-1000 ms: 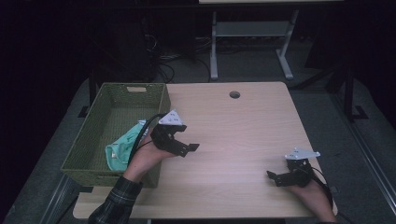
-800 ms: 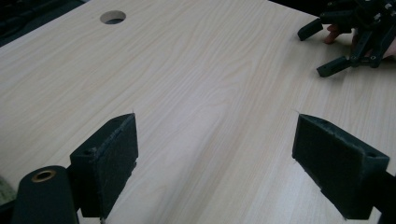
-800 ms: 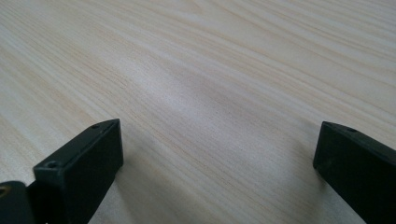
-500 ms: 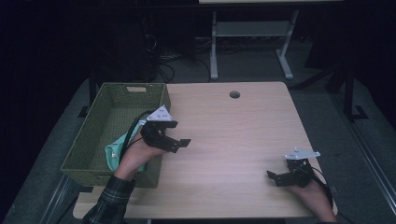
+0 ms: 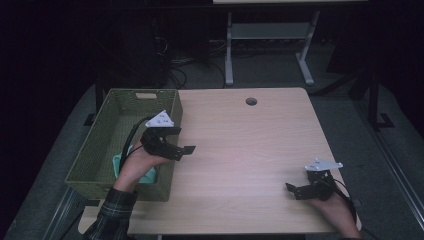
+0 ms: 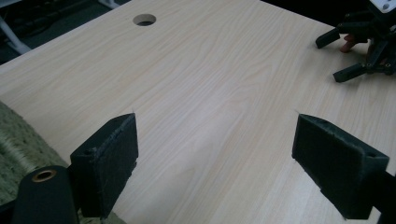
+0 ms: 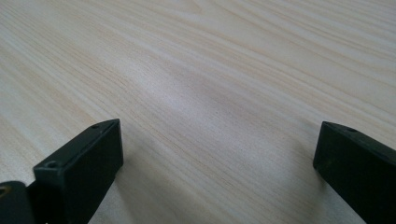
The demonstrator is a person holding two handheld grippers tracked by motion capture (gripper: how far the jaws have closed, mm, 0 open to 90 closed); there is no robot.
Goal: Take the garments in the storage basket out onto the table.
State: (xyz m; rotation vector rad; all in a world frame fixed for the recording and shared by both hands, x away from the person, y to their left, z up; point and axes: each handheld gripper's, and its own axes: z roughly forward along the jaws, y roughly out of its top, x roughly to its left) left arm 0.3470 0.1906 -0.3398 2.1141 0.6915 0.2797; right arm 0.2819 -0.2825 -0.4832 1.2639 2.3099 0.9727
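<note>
My left gripper (image 5: 183, 141) hangs over the left part of the wooden table (image 5: 250, 145), right beside the green woven basket (image 5: 125, 97). Its jaws are wide open with nothing between them. In the left gripper view the left gripper (image 6: 215, 163) frames bare wood, and the basket's wall (image 6: 16, 140) shows at the left edge. My right gripper (image 5: 294, 191) rests low near the front right of the table, open and empty. The right gripper (image 7: 215, 158) has only wood grain under its jaws. Farther off in the left gripper view, the right gripper (image 6: 330, 59) is in sight.
A teal cloth-like item (image 5: 121, 162) lies in the basket's near end, partly hidden by the left hand. A round cable hole (image 5: 251, 101) sits near the table's far edge. Beyond the table stand a grey desk frame (image 5: 230, 50) and cables on a dark floor.
My left gripper has drifted left and slightly away, toward the basket's right wall, staying open. The right gripper has not moved.
</note>
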